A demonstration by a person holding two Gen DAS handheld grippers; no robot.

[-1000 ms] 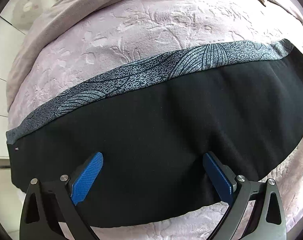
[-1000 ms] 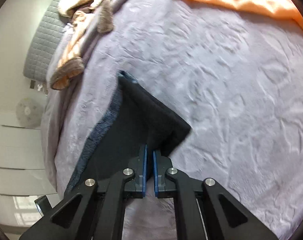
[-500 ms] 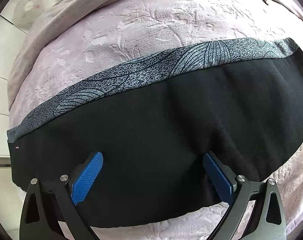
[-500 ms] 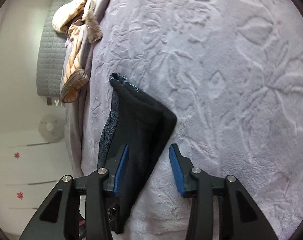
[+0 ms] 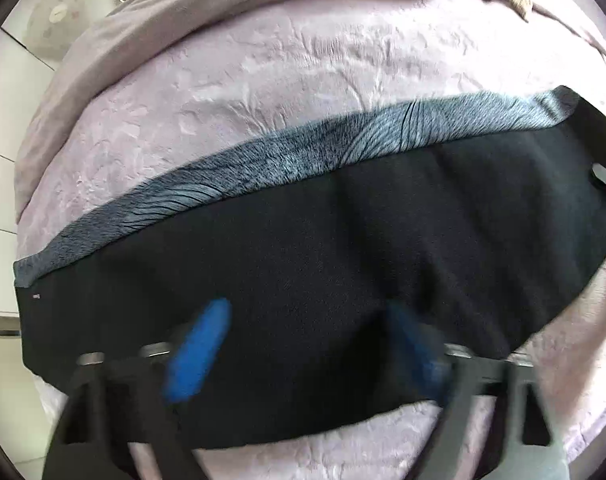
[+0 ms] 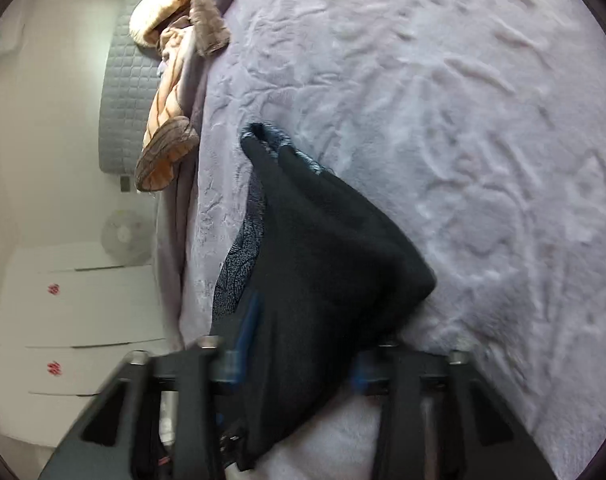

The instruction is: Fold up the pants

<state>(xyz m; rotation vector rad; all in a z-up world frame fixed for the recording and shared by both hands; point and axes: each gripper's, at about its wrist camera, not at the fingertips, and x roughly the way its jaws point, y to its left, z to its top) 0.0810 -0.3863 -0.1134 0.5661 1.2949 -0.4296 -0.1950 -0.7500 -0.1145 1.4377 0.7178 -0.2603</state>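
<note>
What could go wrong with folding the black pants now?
The left gripper is closing over the flat middle of the pants; it might pinch only the top layer, or snag the blanket below. The right gripper is closing on a bunched end, so the fold may turn out crooked.

Black pants (image 5: 323, 280) with a grey-blue leaf-veined band (image 5: 343, 148) lie on a pale lilac embossed floral blanket (image 5: 263, 80); claw pads (image 5: 199, 348) blue.
</note>
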